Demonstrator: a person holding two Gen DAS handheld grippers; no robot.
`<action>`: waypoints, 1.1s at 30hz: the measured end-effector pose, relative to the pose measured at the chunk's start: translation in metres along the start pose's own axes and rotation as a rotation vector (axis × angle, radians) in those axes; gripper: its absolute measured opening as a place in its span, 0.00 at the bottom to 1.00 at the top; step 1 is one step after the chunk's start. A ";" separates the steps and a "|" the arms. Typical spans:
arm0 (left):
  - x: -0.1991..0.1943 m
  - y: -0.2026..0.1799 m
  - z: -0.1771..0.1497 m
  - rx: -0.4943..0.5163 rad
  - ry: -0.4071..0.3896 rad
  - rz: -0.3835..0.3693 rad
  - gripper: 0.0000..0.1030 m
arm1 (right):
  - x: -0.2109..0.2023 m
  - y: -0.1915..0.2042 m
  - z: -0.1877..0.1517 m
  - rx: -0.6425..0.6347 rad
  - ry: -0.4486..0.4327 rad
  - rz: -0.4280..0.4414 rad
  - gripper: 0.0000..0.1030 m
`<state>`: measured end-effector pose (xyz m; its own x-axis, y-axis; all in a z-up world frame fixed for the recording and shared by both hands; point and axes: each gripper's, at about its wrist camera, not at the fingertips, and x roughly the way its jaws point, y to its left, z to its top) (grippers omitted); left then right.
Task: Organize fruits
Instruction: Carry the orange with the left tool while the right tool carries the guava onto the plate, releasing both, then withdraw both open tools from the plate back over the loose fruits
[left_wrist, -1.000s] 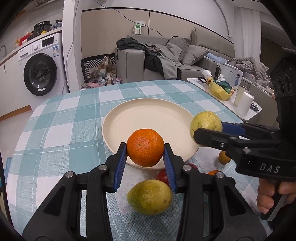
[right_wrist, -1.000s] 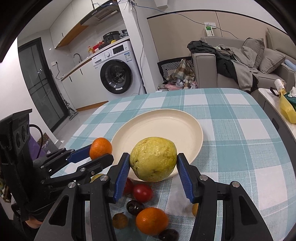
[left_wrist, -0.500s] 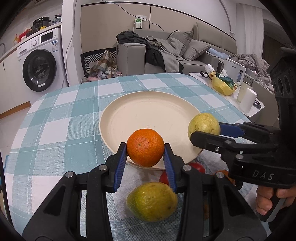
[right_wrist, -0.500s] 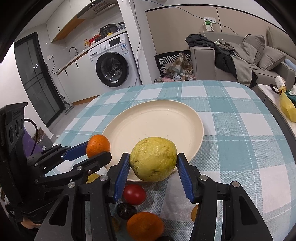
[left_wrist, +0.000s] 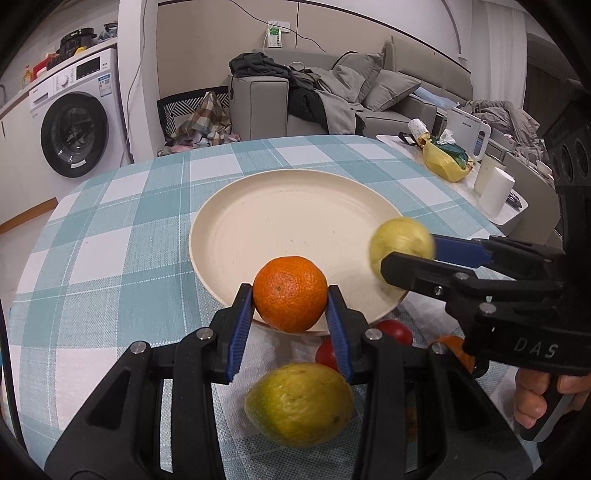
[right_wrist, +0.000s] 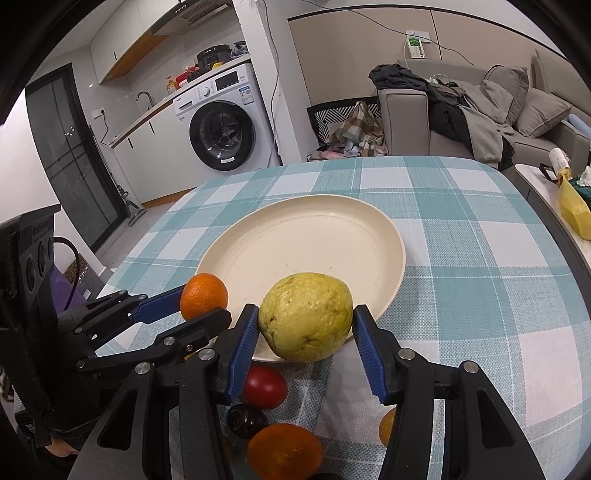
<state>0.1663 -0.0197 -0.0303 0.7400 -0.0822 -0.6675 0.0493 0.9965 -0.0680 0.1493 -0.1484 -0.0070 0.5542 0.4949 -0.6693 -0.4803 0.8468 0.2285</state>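
My left gripper (left_wrist: 290, 310) is shut on an orange (left_wrist: 290, 293) and holds it over the near rim of the cream plate (left_wrist: 295, 221). The right gripper (right_wrist: 306, 332) is shut on a yellow-green guava (right_wrist: 306, 322) at the plate's near right rim (right_wrist: 399, 273). In the left wrist view the right gripper (left_wrist: 406, 254) comes in from the right with the guava (left_wrist: 400, 240), slightly blurred. In the right wrist view the left gripper (right_wrist: 207, 302) shows at the left with the orange (right_wrist: 204, 300). The plate holds nothing.
Loose fruit lies on the checked cloth near me: a second yellow-green fruit (left_wrist: 299, 402), red tomatoes (right_wrist: 264, 386), a dark plum (right_wrist: 245, 421), another orange (right_wrist: 284, 456). A side table with a yellow bag (left_wrist: 443, 162) stands right; a washing machine (left_wrist: 75, 129) and sofa (left_wrist: 332, 96) lie behind.
Both grippers have drifted slightly forward and lower toward the plate, so it looks larger and nearer. Both grips are unchanged.
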 end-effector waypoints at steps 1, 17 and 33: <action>0.000 0.000 0.000 -0.002 0.000 0.000 0.35 | 0.000 0.000 0.000 0.001 -0.003 0.000 0.51; -0.054 0.008 -0.010 -0.002 -0.087 0.051 0.84 | -0.042 -0.006 -0.005 -0.033 -0.105 -0.040 1.00; -0.083 0.013 -0.029 -0.055 -0.103 0.045 0.99 | -0.064 -0.023 -0.013 -0.042 -0.098 -0.038 1.00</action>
<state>0.0864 -0.0009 0.0030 0.8057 -0.0326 -0.5914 -0.0198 0.9964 -0.0819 0.1164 -0.2023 0.0214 0.6356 0.4807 -0.6041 -0.4842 0.8577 0.1731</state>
